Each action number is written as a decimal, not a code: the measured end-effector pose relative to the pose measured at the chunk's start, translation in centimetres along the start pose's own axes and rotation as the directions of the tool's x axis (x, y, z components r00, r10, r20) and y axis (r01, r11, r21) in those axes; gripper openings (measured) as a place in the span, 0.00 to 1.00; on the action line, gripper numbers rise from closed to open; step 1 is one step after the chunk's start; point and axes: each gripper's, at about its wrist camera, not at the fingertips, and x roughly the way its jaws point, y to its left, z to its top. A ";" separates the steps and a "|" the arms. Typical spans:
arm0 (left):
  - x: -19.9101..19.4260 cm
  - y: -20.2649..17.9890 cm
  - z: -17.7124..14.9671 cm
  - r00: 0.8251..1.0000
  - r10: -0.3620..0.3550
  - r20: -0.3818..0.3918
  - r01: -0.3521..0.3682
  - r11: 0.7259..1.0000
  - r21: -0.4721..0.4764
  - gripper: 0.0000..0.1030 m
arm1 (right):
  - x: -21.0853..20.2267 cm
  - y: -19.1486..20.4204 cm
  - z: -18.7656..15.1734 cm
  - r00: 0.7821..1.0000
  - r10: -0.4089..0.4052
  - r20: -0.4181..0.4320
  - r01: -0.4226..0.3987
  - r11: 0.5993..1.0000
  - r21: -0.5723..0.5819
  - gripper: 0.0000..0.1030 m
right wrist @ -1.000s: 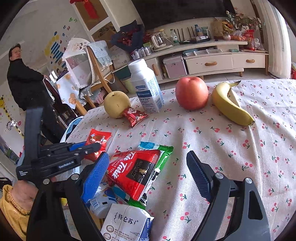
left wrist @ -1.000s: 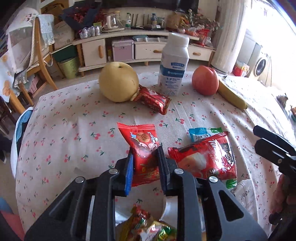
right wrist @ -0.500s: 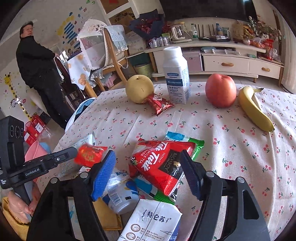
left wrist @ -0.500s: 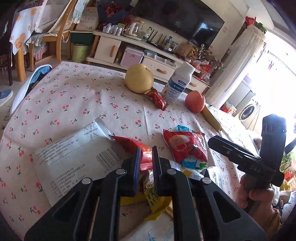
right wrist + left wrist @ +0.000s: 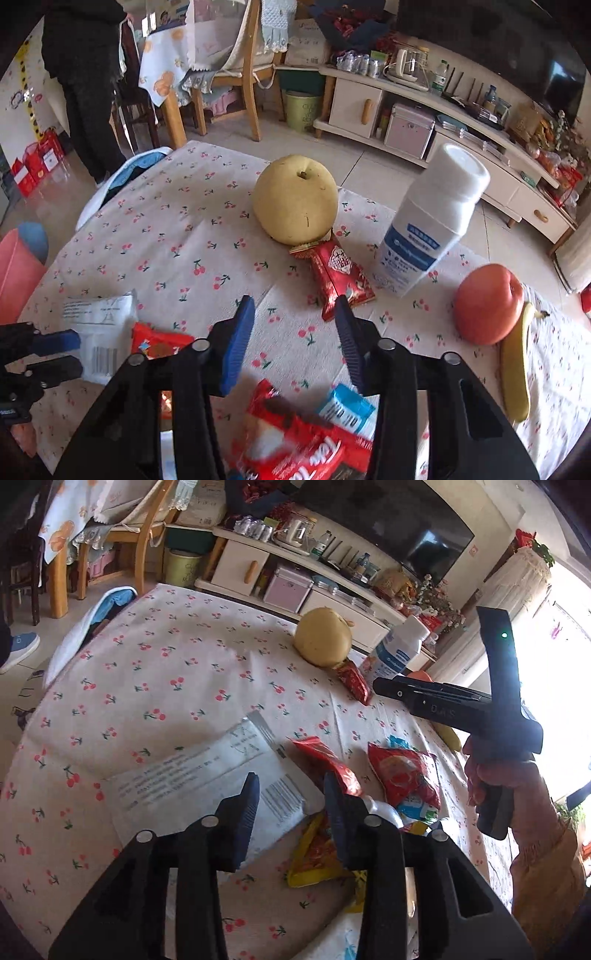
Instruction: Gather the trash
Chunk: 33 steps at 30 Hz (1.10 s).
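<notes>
My left gripper (image 5: 291, 805) hangs over a white plastic pouch (image 5: 207, 775), its jaws opening with nothing between them. A red wrapper (image 5: 325, 760) lies loose just past its right finger, beside a red snack packet (image 5: 402, 775) and a yellow wrapper (image 5: 314, 853). My right gripper (image 5: 293, 317) is closing over bare tablecloth and holds nothing. A small red candy wrapper (image 5: 340, 277) lies just beyond its right fingertip, against a yellow pear (image 5: 295, 199). The red snack packet (image 5: 306, 443) is under the right gripper's body. The left gripper (image 5: 70, 354) shows at the left edge.
A white milk bottle (image 5: 432, 225), a red apple (image 5: 487, 304) and a banana (image 5: 517, 365) sit on the cherry-print tablecloth (image 5: 177, 240). A person in dark clothes (image 5: 85, 74) stands at the back left near wooden chairs. A green bin (image 5: 303, 110) stands by the TV cabinet.
The left gripper let go of the red wrapper, opened and swung left over the white pouch. The right gripper left the red snack packet, moved toward the candy wrapper by the pear, and narrowed its jaws.
</notes>
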 end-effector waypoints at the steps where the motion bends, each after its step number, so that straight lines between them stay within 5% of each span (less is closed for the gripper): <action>1: -0.1 0.5 0.2 1.000 0.009 0.001 -0.009 1.000 -0.014 0.45 | 0.8 0.1 0.5 1.000 0.008 -0.009 -0.008 1.000 -0.025 0.40; 4: 0.0 1.9 0.3 1.000 0.031 -0.008 -0.031 0.997 -0.071 0.58 | 2.8 0.7 1.0 0.998 -0.045 -0.037 0.041 0.994 -0.098 0.40; 8: 0.2 3.0 0.4 0.998 0.069 -0.012 -0.069 0.990 -0.126 0.62 | 5.0 0.2 1.4 0.995 -0.070 -0.067 0.063 0.992 -0.105 0.40; 13: 0.5 2.4 0.5 0.986 0.170 0.002 -0.169 0.981 -0.092 0.72 | 6.7 -1.2 1.6 0.994 -0.064 -0.089 0.056 0.995 -0.084 0.41; 16: 0.5 2.0 1.6 0.988 0.156 -0.011 -0.156 0.988 0.024 0.79 | 6.7 -1.6 1.4 0.995 -0.056 -0.078 0.050 0.996 -0.075 0.32; 19: 0.6 1.8 2.1 0.982 0.187 -0.016 -0.180 0.965 0.189 0.80 | 6.2 -2.0 1.0 0.996 -0.052 -0.071 0.048 0.997 -0.068 0.23; 23: 1.4 2.2 2.0 0.988 0.110 -0.111 -0.070 0.945 0.319 0.82 | 5.7 -2.2 0.6 0.997 -0.035 -0.070 0.029 0.997 -0.073 0.23; 26: 2.3 2.5 1.6 0.984 0.102 -0.148 -0.042 0.930 0.365 0.82 | 5.9 -2.0 0.8 0.996 -0.040 -0.074 0.033 0.995 -0.094 0.26; 31: 3.1 1.8 0.9 0.982 0.088 -0.168 -0.006 0.899 0.438 0.92 | 6.5 -1.4 1.6 0.996 -0.045 -0.074 0.036 0.992 -0.117 0.60; 33: 3.4 1.7 0.7 0.981 0.078 -0.176 0.008 0.897 0.442 0.94 | 7.1 -1.1 1.9 0.996 -0.039 -0.080 0.028 0.991 -0.134 0.61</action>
